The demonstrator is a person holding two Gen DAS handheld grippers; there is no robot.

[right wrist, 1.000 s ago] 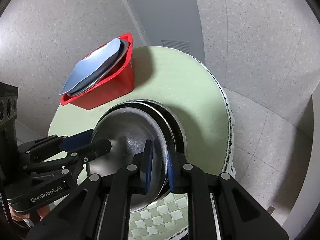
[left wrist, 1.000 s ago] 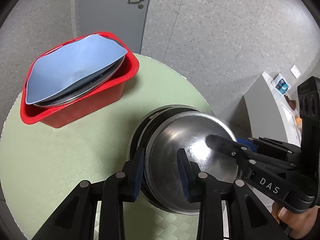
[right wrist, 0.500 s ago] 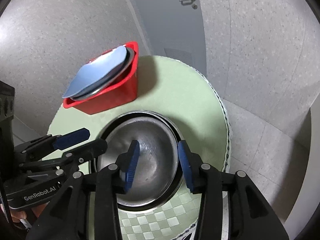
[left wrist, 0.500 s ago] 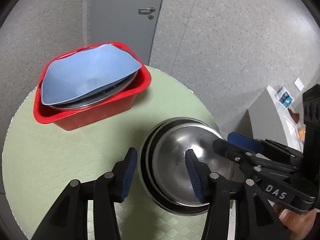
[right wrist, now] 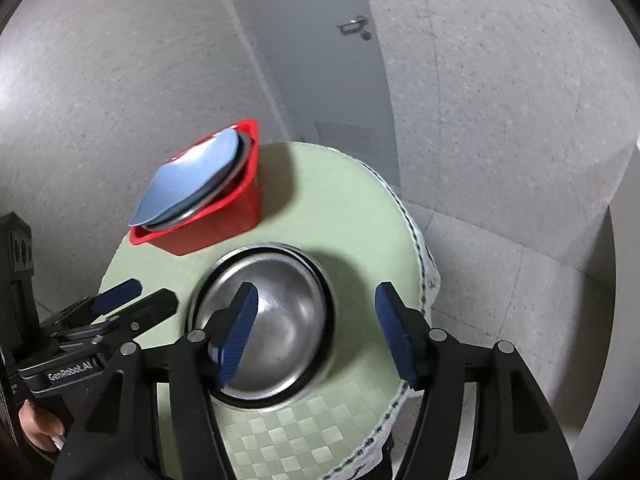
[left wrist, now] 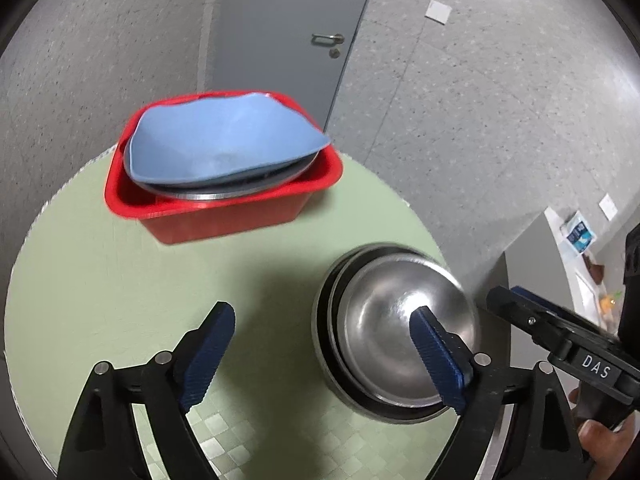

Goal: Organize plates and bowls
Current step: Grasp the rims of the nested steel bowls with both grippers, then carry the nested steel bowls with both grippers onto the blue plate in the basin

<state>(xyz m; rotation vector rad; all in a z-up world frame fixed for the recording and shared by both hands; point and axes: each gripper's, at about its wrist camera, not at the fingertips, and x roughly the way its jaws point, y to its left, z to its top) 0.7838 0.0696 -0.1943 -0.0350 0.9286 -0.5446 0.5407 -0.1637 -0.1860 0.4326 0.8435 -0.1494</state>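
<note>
Both grippers are spread wide and hold nothing. The left gripper (left wrist: 322, 354) hangs over the round green counter (left wrist: 120, 280), its right pad in front of the steel bowl stack (left wrist: 400, 336). The right gripper (right wrist: 316, 332) hovers over the same stack (right wrist: 280, 320), which looks like several metal bowls nested one inside another near the counter's front edge. Farther back sits a red tub (left wrist: 224, 216) holding the blue plate (left wrist: 224, 148) tilted on top of at least one metal dish (left wrist: 208, 194) beneath it.

As a judgement, the sorting looks well advanced: bowls gathered in one nest, plates collected in the tub, and no loose dishes visible elsewhere on the counter. What may remain is settling the blue plate flat, since it overhangs the tub rim, or moving the bowl stack to its final place
</note>
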